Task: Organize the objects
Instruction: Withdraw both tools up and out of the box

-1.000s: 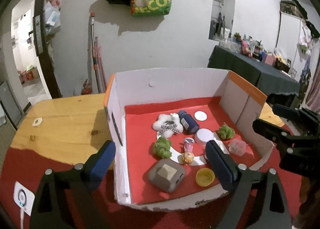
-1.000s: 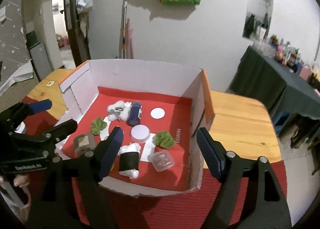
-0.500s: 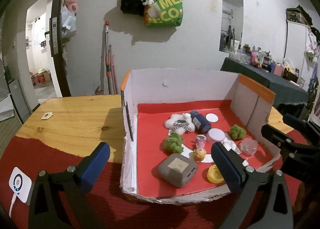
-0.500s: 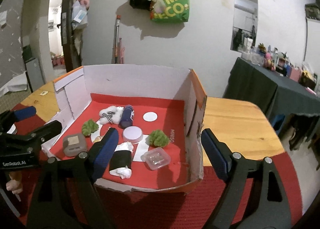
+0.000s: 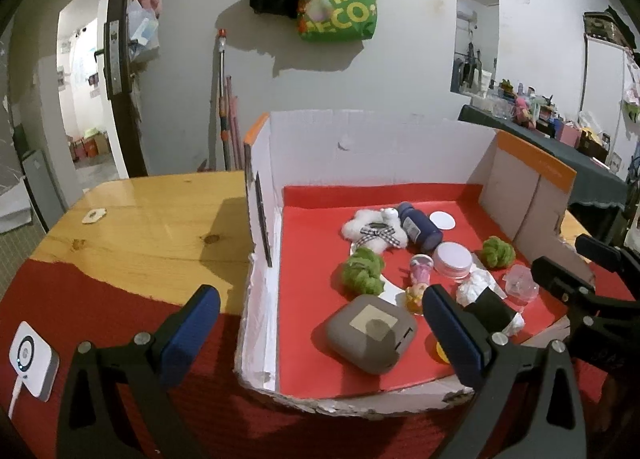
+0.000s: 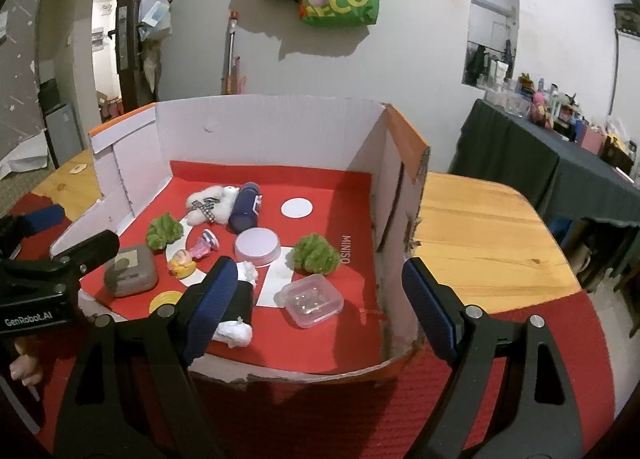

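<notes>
An open cardboard box with a red floor holds a grey case, a white plush, a navy bottle, a white jar, two green fuzzy balls, a clear plastic box, a black-and-white roll, a yellow cap and small figures. My left gripper is open and straddles the box's left wall near the grey case. Open too, my right gripper straddles the right wall above the clear box. Neither holds anything.
The box stands on a wooden table partly covered by a red cloth. A white device lies at the cloth's left edge. A dark-covered table with clutter stands at the right. A hand shows under the left gripper.
Both grippers have sunk toward the box's near edge and their jaws have widened a little. The objects in the box have not moved.
</notes>
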A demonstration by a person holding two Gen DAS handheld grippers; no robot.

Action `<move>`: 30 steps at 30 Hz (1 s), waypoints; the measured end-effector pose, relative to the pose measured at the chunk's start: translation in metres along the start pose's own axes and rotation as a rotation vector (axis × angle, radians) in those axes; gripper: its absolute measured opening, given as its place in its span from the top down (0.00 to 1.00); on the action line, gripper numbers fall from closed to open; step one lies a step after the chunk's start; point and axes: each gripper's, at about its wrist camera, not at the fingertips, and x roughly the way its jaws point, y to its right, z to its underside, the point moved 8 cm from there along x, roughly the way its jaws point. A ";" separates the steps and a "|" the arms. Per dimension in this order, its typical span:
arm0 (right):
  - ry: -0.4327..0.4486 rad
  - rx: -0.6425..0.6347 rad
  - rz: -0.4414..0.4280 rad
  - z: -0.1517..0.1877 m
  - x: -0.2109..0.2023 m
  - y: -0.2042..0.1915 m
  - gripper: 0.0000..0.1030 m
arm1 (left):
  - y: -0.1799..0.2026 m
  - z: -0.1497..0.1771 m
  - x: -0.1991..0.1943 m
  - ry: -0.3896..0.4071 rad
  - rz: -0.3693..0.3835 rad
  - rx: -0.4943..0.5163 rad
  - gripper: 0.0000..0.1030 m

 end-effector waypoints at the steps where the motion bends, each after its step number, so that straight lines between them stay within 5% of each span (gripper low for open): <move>1: -0.002 0.003 -0.002 0.001 0.000 0.001 0.18 | 0.000 0.001 0.001 -0.004 0.000 -0.002 0.00; 30: -0.012 0.016 -0.006 0.002 0.004 0.006 0.13 | 0.005 0.002 -0.002 0.006 0.014 0.029 0.00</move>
